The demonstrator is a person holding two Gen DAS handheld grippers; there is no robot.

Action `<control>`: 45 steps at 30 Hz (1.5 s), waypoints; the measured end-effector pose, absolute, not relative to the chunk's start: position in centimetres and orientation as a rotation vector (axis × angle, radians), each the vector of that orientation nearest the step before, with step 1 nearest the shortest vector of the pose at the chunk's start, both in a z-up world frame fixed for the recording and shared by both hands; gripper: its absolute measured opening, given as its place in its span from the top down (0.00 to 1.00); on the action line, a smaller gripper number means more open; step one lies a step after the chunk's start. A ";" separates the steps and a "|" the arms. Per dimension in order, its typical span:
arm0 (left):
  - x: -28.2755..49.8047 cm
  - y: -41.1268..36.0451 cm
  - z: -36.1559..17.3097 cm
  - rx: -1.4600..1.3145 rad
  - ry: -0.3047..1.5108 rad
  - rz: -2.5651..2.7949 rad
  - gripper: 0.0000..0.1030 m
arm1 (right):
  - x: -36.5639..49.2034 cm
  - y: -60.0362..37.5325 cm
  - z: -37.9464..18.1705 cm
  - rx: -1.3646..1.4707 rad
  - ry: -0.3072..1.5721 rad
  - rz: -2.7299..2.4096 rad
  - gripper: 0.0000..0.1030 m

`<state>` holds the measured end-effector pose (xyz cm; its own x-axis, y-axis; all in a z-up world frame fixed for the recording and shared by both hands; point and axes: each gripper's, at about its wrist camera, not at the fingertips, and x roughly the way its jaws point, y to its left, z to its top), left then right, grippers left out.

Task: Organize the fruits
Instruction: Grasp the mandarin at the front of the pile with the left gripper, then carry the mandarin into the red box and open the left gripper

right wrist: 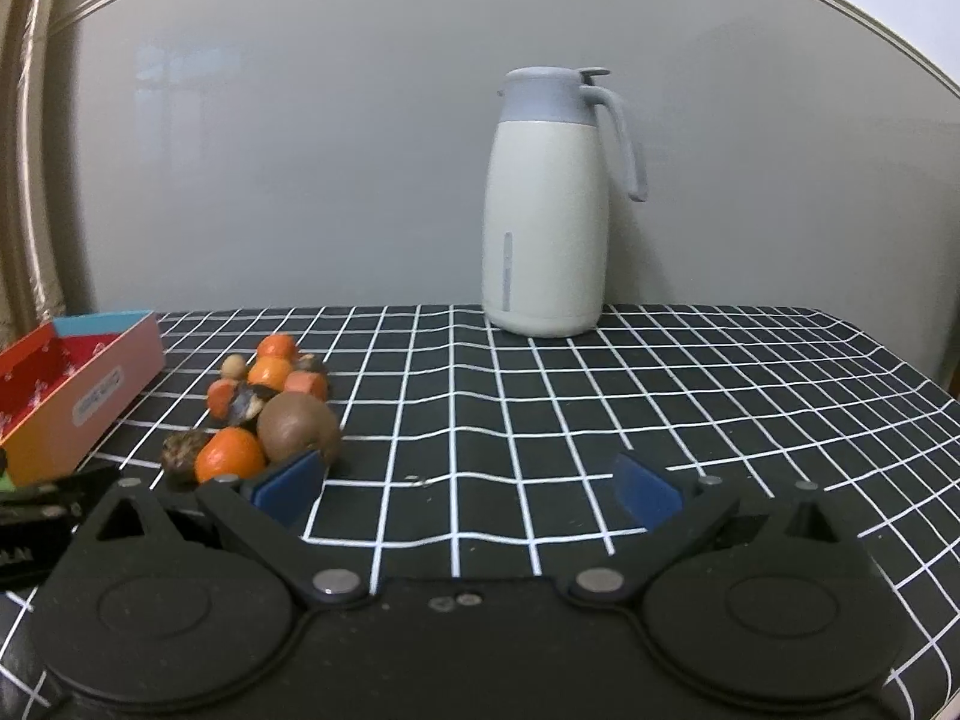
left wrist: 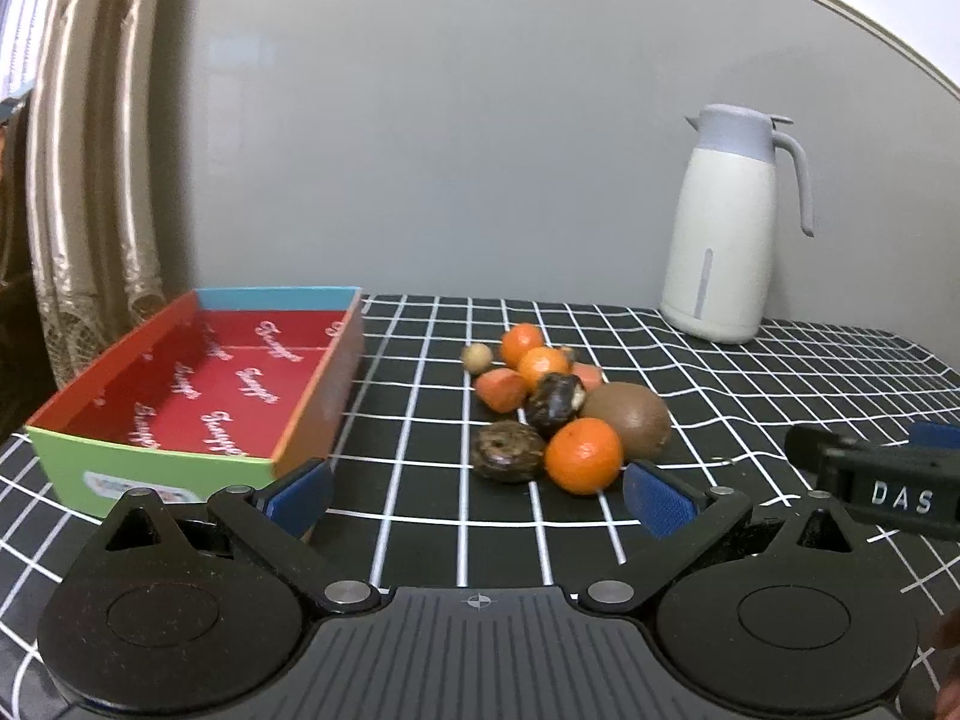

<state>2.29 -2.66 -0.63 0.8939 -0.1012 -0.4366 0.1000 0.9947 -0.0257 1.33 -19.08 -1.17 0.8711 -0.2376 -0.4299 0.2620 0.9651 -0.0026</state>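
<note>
Both the left hand-held gripper and the right hand-held gripper are held apart, empty. The nearest tangerine, heaped on the desk, should be taken first, then lowered into the box beyond.

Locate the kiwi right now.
The kiwi lies on the checked tablecloth at the pile's right edge, touching the nearest orange, right of the box.

A black tablecloth with a white grid covers the tabletop. Near its left edge sits an open red-lined box. Beside it, toward the middle, lies a cluster of fruit. A white jug stands upright at the back edge.
</note>
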 end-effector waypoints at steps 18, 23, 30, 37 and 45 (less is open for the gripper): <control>7.8 -8.4 -2.9 0.014 0.569 -0.173 0.43 | 4.3 -22.7 -0.8 0.103 0.431 -0.329 0.00; 9.6 -8.7 -3.5 0.008 0.578 -0.135 0.43 | 5.5 -23.7 -1.5 0.102 0.449 -0.337 0.00; 10.6 -8.7 -3.5 -0.003 0.588 -0.142 0.60 | 6.0 -24.5 -1.9 0.093 0.459 -0.337 0.00; 8.5 -6.4 -1.4 0.008 0.503 -0.126 0.60 | 5.7 -23.8 -2.0 0.081 0.459 -0.323 0.00; 7.3 1.4 1.0 0.006 0.384 0.085 0.60 | 5.6 -21.3 -2.0 0.053 0.451 -0.274 0.00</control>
